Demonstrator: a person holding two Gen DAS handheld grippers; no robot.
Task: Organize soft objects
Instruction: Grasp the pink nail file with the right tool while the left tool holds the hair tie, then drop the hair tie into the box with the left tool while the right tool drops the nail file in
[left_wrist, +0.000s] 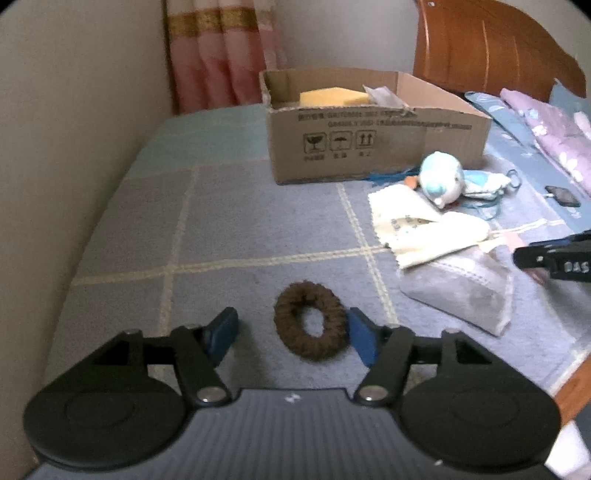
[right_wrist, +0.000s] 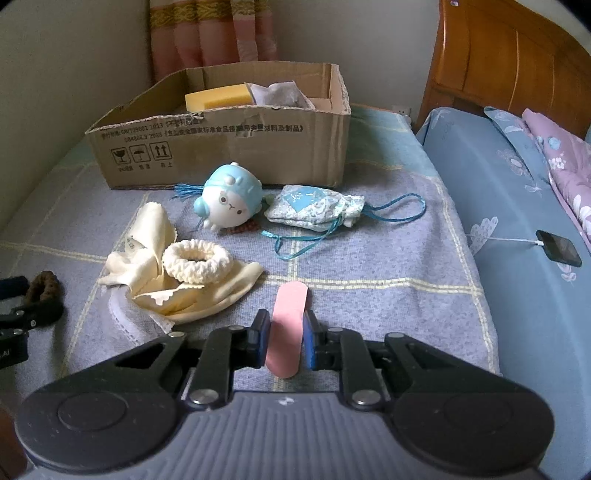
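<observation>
A brown scrunchie (left_wrist: 288, 321) lies flat on the checked blanket between the fingers of my left gripper (left_wrist: 292, 328). That gripper is open; its right pad sits close against the ring and its left pad stands apart. My right gripper (right_wrist: 286, 325) is shut on a pink oblong soft piece (right_wrist: 290, 299), which sticks out forward above the blanket. Behind stands an open cardboard box (right_wrist: 221, 147) holding a yellow sponge (right_wrist: 218, 98) and a grey wrapper. On a cream cloth (right_wrist: 147, 229) rests a white scrunchie (right_wrist: 197, 260).
A blue and white plush toy (right_wrist: 231, 201) and a patterned drawstring pouch (right_wrist: 314, 208) lie in front of the box. A grey packet (left_wrist: 458, 291) sits beside the cloth. A phone (right_wrist: 557, 247) on a cable lies on the blue bedding at the right. Wall on the left.
</observation>
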